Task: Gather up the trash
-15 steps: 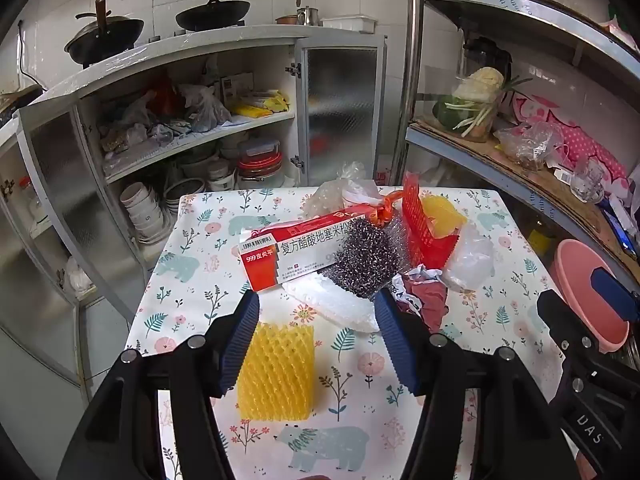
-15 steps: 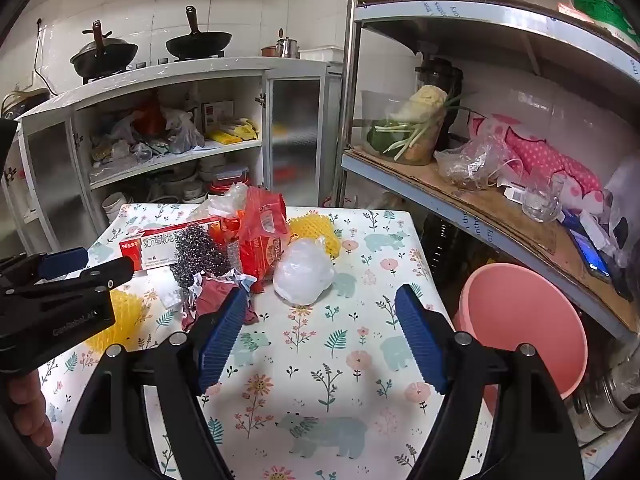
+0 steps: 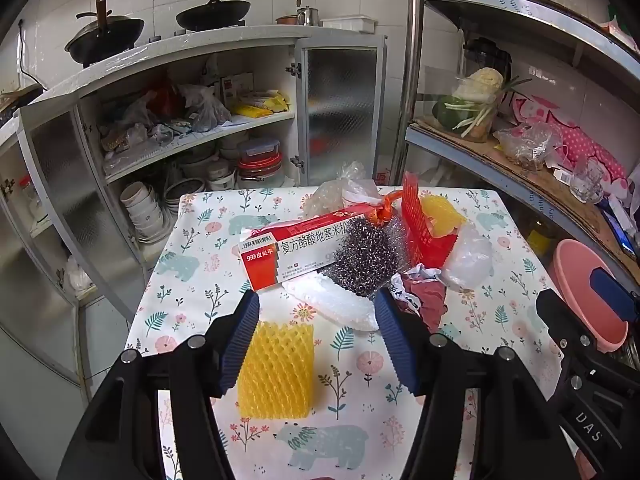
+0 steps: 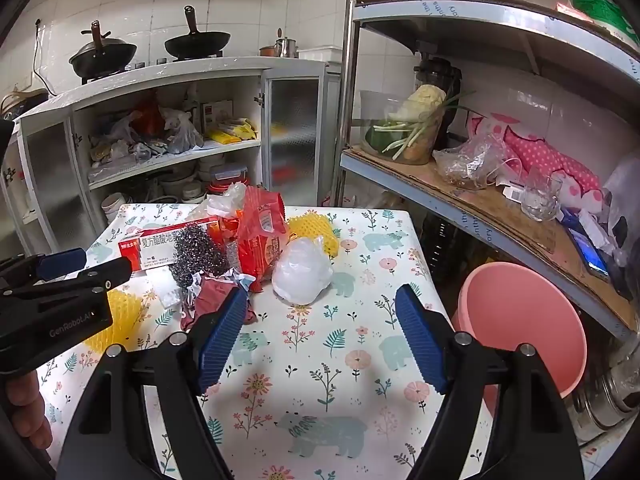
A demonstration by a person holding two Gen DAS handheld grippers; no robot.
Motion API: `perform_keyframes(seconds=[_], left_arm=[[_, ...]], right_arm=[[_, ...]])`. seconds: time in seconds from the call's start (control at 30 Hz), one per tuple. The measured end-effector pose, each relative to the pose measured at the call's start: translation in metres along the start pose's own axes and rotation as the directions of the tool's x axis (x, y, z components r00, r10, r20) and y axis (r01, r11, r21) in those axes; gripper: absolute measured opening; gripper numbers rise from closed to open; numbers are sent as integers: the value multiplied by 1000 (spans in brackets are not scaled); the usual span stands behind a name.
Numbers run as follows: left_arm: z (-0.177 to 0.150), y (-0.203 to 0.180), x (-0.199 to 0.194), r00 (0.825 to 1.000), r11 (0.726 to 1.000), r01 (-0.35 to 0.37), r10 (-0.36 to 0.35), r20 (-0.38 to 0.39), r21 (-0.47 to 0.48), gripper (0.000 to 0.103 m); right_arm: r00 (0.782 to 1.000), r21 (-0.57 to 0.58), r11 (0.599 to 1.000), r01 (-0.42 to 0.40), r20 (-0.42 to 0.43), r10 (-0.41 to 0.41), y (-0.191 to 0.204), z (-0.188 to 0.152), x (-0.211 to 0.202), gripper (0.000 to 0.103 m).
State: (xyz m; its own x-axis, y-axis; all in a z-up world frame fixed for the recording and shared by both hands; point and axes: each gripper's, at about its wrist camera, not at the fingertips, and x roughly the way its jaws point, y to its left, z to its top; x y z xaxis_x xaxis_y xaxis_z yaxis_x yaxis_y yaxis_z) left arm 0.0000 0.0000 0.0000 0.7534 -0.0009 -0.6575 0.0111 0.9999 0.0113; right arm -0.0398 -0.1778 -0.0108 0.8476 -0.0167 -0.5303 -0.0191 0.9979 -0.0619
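Trash lies in a pile on the floral table (image 3: 192,280): a red and white medicine box (image 3: 296,250), a steel wool scrubber (image 3: 366,258), a white foam piece (image 3: 336,304), a crumpled dark red wrapper (image 3: 430,294), a clear plastic bag (image 4: 302,270), a red snack bag (image 4: 260,240). A yellow foam net (image 3: 276,370) lies nearest, between the fingers of my open left gripper (image 3: 316,340), which hovers over it. My right gripper (image 4: 320,336) is open and empty over bare tablecloth, the clear bag just ahead. A pink bin (image 4: 524,320) stands right of the table.
An open cupboard (image 3: 192,136) with bowls and bags stands behind the table. A metal shelf rack (image 4: 460,196) with vegetables and bags runs along the right. A second yellow foam net (image 4: 316,226) lies at the pile's far side.
Both grippers have barely moved; the left one has edged slightly forward over the yellow foam net. Nothing was taken hold of.
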Motion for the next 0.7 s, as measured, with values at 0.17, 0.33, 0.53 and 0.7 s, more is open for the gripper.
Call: perform_keyframes(seconds=[0.17, 0.33, 0.53, 0.7], left_arm=[[0, 0, 0, 1000, 1000, 0, 0, 0, 0, 60], [0, 0, 0, 1000, 1000, 0, 0, 2, -3, 60], [0, 0, 0, 1000, 1000, -1, 1, 3, -5, 60], [1, -1, -4, 1000, 1000, 0, 0, 4, -5, 60]], right_arm=[[1000, -1, 1000, 0, 1, 0, 0, 0, -1, 77], [1000, 0, 1000, 2, 3, -2, 2, -1, -1, 77], [1000, 1, 1000, 6, 6, -6, -3, 2, -6, 77], [1000, 1, 1000, 6, 7, -6, -3, 2, -7, 77]])
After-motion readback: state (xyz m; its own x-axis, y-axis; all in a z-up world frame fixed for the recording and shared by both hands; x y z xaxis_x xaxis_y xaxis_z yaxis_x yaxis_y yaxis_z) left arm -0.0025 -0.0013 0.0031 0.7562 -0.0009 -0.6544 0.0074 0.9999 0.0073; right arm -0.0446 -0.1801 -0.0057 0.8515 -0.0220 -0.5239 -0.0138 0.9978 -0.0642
